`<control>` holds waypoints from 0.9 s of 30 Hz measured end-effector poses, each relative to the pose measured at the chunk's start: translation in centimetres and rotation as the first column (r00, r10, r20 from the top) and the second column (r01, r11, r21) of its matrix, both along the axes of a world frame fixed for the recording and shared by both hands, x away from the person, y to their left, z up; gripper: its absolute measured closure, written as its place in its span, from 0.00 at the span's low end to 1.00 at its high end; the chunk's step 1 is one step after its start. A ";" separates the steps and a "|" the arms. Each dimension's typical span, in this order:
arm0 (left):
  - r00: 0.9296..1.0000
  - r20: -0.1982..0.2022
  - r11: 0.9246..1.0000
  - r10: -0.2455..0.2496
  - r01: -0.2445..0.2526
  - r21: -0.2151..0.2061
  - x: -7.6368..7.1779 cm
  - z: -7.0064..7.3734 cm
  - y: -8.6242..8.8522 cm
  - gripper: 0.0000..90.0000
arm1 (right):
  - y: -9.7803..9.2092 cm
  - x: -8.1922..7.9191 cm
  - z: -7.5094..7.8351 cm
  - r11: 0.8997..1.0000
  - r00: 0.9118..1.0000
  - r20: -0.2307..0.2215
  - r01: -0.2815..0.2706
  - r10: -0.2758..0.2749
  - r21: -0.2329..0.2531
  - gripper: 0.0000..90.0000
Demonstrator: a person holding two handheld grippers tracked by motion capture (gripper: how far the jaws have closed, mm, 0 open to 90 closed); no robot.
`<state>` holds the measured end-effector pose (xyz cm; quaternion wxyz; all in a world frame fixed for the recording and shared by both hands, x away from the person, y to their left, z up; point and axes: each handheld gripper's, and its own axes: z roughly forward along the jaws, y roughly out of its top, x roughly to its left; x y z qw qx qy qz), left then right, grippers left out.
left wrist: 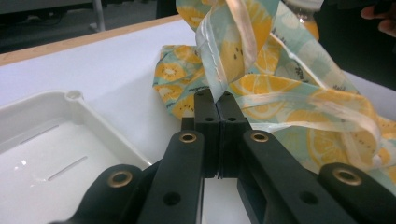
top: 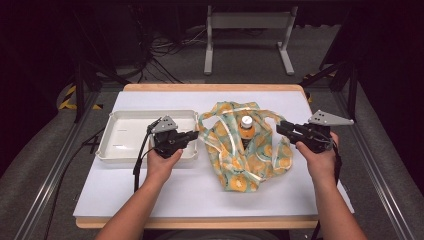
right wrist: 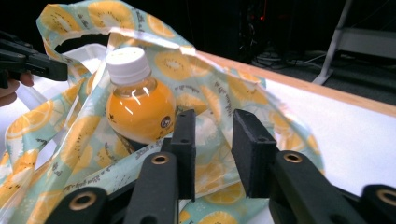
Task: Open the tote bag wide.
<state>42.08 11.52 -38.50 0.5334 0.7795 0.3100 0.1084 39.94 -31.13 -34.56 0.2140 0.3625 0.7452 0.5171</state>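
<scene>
Off to the left of your left jaws sits a white tray [top: 125, 134], shallow and rectangular, its near corner almost under them; in the left gripper view its rounded rim [left wrist: 70, 95] curves away to the left. It rests on the white table [top: 165, 190], whose wooden edge runs well beyond both pairs of jaws. Far past your jaws, on the grey floor beyond the table, you see a pale metal stand [top: 248, 37] with two feet, and to its left a tangle of dark cables [top: 160, 50].
</scene>
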 end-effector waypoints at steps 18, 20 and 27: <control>1.000 -0.028 0.999 0.005 -0.004 0.042 0.1 -0.9 -0.4 0.99 | 3.6 0.3 -2.5 0.995 0.982 -0.163 -0.098 0.098 0.009 0.25; 1.000 -0.024 0.999 0.004 -0.003 0.044 0.1 -0.9 -0.3 0.99 | 4.3 0.3 -2.8 0.994 0.978 -0.181 -0.109 0.107 0.002 0.21; 0.999 -0.033 0.999 0.006 -0.005 0.034 0.0 -0.9 -0.4 0.98 | 5.5 0.4 -3.8 0.994 0.973 -0.206 -0.108 0.105 -0.004 0.18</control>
